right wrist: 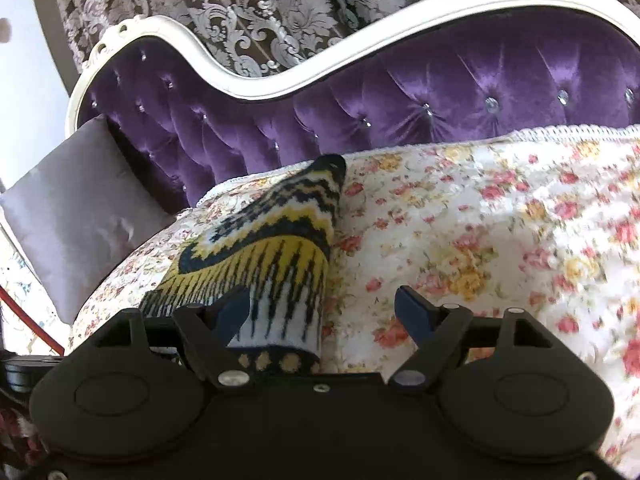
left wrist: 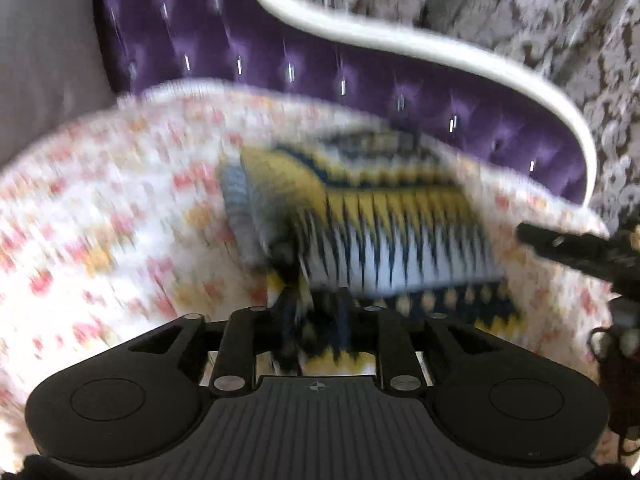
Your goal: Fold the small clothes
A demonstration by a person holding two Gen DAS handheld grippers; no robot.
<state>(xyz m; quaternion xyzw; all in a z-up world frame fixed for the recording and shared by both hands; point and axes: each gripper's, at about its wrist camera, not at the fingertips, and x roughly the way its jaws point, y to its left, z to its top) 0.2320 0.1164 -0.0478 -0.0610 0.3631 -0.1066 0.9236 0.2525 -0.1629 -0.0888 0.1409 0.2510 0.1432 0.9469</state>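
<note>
A small knitted garment [left wrist: 372, 216] with yellow, navy and white zigzag bands lies folded over on the floral bedspread [left wrist: 100, 208]. My left gripper [left wrist: 316, 308] is shut on the garment's near edge; this view is blurred by motion. In the right wrist view the garment [right wrist: 280, 248] lies at the left, its folded edge between the fingers. My right gripper [right wrist: 324, 312] is open, with its left fingertip [right wrist: 232, 312] against the garment and the right fingertip [right wrist: 412, 312] over bare bedspread [right wrist: 480, 220]. The right gripper also shows at the left wrist view's right edge [left wrist: 580, 248].
A purple tufted headboard [right wrist: 400, 92] with a white curved frame [right wrist: 320, 48] runs behind the bed. A grey cushion [right wrist: 76, 208] leans at the left end. A patterned curtain [right wrist: 240, 0] hangs behind.
</note>
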